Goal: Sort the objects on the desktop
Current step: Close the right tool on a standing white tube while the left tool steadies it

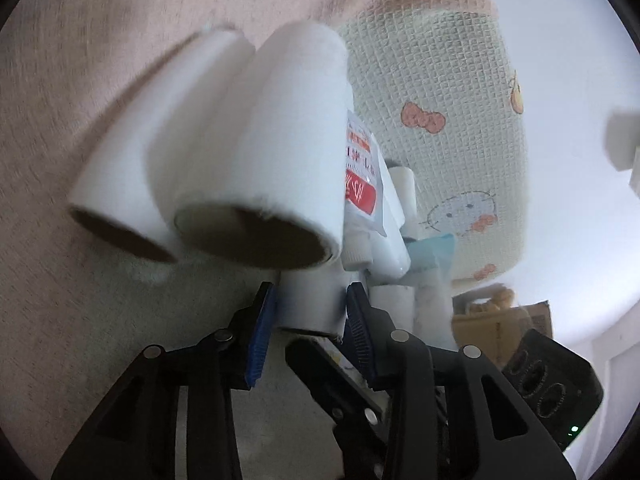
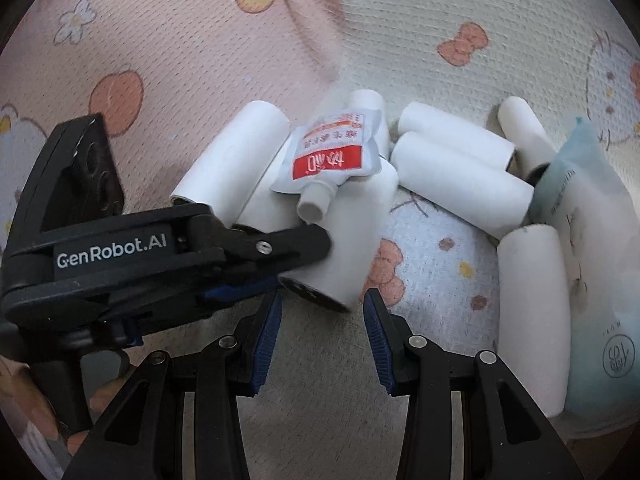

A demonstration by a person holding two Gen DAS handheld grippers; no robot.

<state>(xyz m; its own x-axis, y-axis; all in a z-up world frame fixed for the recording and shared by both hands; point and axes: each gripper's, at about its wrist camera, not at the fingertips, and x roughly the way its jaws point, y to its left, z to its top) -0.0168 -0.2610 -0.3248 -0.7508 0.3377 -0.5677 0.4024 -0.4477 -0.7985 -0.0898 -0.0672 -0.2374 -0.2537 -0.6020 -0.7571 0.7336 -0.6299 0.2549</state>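
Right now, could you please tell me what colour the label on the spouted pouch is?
The spouted pouch has a red label with white characters, seen best from the right wrist view.

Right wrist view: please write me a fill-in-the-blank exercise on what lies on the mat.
1. The spouted pouch carries a ____ label.
2. The pouch lies ____ top of some of the white rolls.
3. The right gripper is ____, with nothing between its fingers.
4. The soft package at the right edge is light ____.
Missing words: red; on; open; blue.
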